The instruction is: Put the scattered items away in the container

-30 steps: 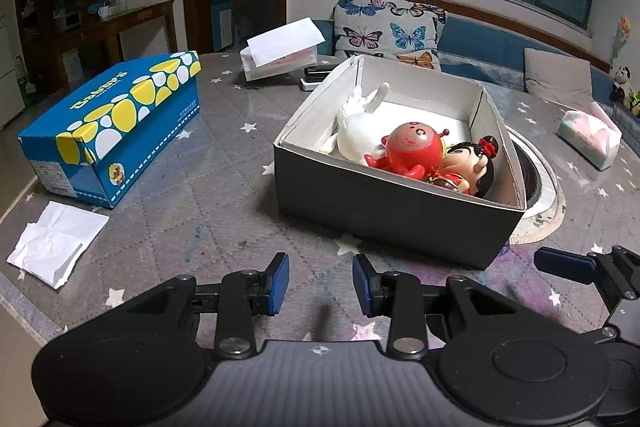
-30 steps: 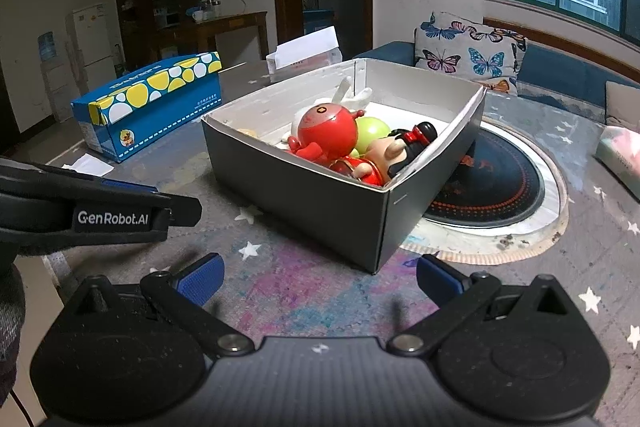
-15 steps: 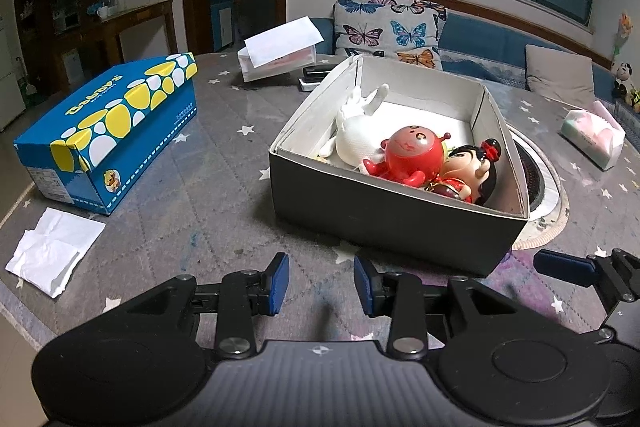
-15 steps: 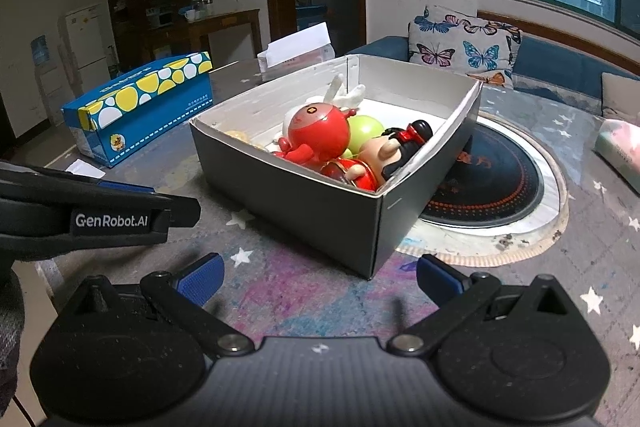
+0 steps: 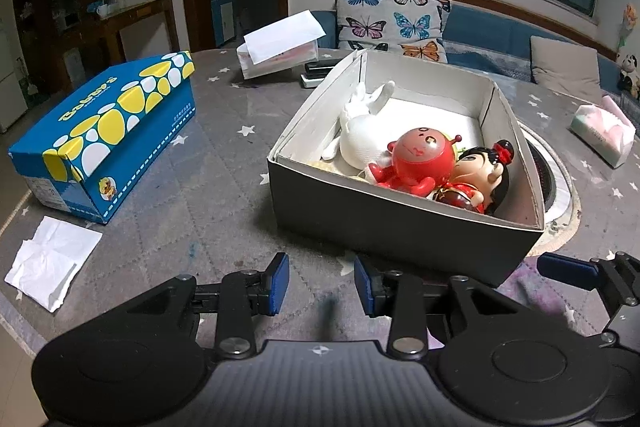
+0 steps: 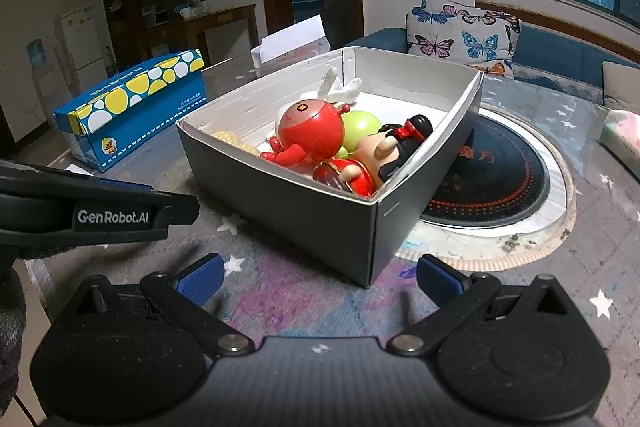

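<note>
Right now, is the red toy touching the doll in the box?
Touching. In the left wrist view the red toy presses against the doll's head, no gap.

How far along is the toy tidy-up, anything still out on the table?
Mostly done, it seems: the white plush, red round toy, doll and green ball all lie inside the grey box. Nothing is in hand; the left tongs and right tongs are open and empty. No loose toys show; only a crumpled tissue lies out.
</note>
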`<state>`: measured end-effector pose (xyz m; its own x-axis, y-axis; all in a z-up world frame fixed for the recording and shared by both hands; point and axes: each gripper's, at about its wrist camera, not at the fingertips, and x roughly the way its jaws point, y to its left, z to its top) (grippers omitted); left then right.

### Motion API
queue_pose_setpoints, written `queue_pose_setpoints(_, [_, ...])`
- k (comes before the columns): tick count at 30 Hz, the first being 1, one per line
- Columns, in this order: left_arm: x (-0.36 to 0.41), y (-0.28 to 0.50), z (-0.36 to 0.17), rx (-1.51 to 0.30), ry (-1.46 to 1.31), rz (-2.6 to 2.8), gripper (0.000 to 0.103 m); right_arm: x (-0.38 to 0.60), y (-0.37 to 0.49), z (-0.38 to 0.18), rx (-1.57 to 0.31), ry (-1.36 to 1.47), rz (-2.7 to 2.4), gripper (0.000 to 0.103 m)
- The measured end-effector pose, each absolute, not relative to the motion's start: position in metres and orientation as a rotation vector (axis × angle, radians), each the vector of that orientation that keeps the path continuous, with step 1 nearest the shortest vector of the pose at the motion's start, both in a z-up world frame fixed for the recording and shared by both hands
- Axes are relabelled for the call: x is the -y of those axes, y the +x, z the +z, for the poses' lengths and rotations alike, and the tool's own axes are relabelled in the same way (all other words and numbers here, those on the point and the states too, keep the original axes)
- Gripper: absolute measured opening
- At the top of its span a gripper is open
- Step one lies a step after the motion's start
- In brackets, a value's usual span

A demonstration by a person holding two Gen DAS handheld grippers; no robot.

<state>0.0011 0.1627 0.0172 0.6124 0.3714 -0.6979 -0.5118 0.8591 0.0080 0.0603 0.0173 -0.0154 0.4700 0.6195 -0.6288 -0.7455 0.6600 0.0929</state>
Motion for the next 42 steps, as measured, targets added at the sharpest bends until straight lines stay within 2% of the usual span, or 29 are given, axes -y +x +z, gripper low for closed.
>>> queue_pose_setpoints(42, [-0.176, 0.020, 0.011, -0.791, -0.170, 0.538, 0.039, -0.038, 0.072, -0.019, -0.714, -0.195, 0.845, 0.103])
